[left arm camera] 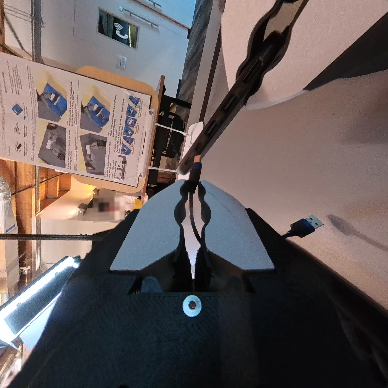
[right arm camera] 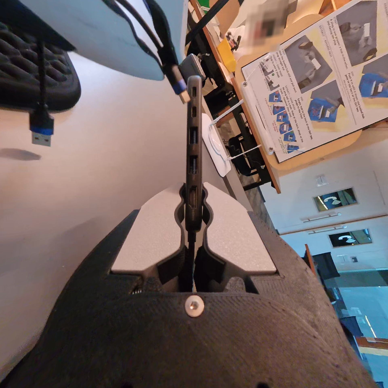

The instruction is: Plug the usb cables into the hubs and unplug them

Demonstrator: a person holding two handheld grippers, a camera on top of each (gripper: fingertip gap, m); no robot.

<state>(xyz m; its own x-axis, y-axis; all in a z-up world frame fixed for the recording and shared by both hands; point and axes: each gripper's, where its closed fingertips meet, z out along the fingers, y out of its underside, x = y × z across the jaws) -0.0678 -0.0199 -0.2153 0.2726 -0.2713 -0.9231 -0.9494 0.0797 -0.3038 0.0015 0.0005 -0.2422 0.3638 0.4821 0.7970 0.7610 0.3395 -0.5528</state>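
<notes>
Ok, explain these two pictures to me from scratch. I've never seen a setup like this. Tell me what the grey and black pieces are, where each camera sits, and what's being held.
No robot arm is involved: a person holds a two-finger gripper in each hand, and each gripper carries a wide-angle camera looking along its fingers. The grey wedges in the foreground are those fingers.

In the left wrist view, the left gripper is shut on a small USB plug with a blue band, its tip right at the hub's end port; I cannot tell whether it is in.

In the right wrist view, the right gripper is shut on a slim dark hub with a row of ports.

A second, wider blue-banded plug hangs loose over the pale table. An instruction sheet stands behind.
</notes>
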